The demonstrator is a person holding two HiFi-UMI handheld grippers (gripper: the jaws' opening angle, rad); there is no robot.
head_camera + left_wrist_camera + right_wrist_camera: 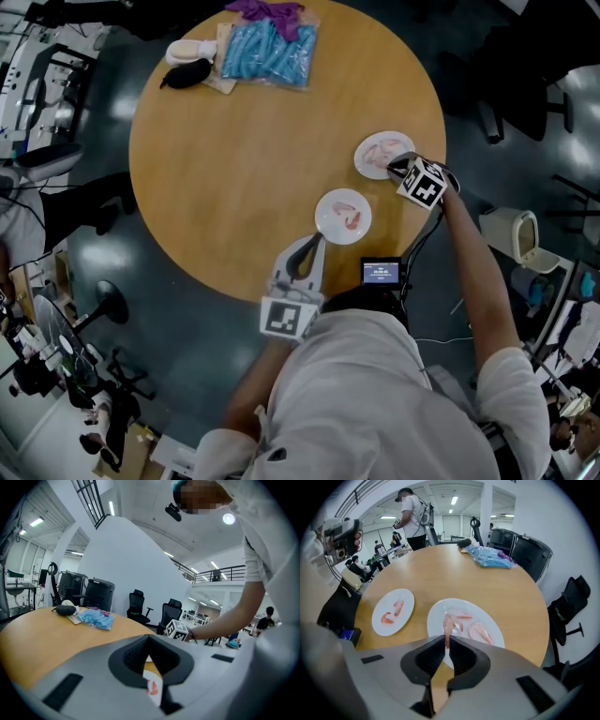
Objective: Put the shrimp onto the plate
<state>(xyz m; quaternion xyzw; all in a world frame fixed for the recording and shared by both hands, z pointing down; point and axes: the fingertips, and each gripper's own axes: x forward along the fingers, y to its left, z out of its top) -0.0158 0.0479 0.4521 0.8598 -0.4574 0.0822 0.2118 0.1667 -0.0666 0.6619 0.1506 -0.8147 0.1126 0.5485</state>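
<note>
Now, left plate (pixel 405 599), two shrimp (pixel 397 606), right plate (pixel 433 620), more (one pinched)

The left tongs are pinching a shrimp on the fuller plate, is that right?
Not quite. It is the right tongs, not the left, pinching a shrimp on the fuller plate. The right gripper view shows it.
</note>
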